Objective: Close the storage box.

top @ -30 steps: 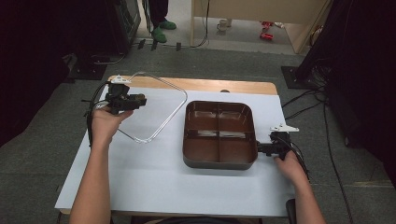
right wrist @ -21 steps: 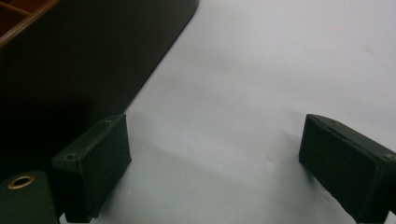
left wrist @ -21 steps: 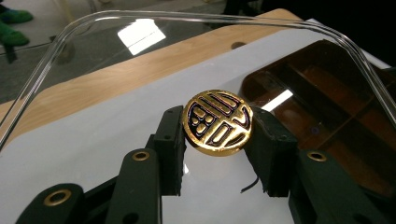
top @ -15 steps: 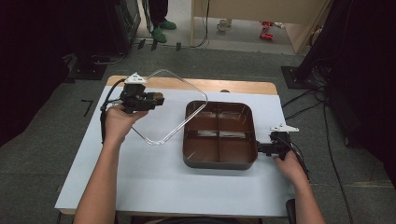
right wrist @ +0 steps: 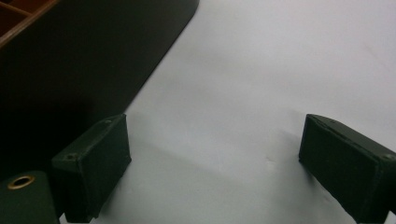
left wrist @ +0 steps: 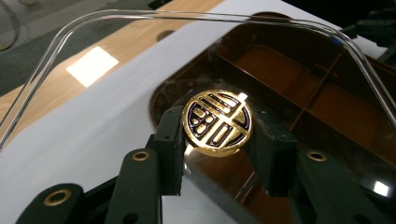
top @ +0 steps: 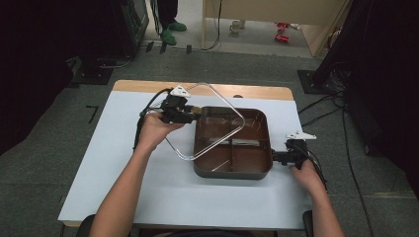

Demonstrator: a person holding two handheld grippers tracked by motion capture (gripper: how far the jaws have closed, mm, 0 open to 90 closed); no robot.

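Observation:
A dark brown tray point(top: 232, 171) with several compartments sits right of the table's middle. Its clear lid point(top: 236, 113) hangs tilted, partly over the tray's left half. My left gripper point(top: 193, 114) is shut on the lid's round gold knob point(left wrist: 217, 122), which has a dark pattern. In the left gripper view the lid's clear rim point(left wrist: 60, 41) arcs above the tray point(left wrist: 280, 70) and my left gripper point(left wrist: 218, 136). My right gripper point(top: 276, 158) rests low by the tray's right wall. It stands open point(right wrist: 215, 163) over bare table, with the tray's dark wall point(right wrist: 84, 60) just beside one jaw.
The white table top point(top: 123, 187) has a wooden strip point(top: 148, 87) along its far edge. Cables trail from both grippers and lie on the floor point(top: 326, 106) at the right. Someone's green shoes point(top: 168, 34) stand far back.
My left gripper has carried the clear lid rightward from the table's left part to above the tray. The right gripper has stayed by the tray's right side.

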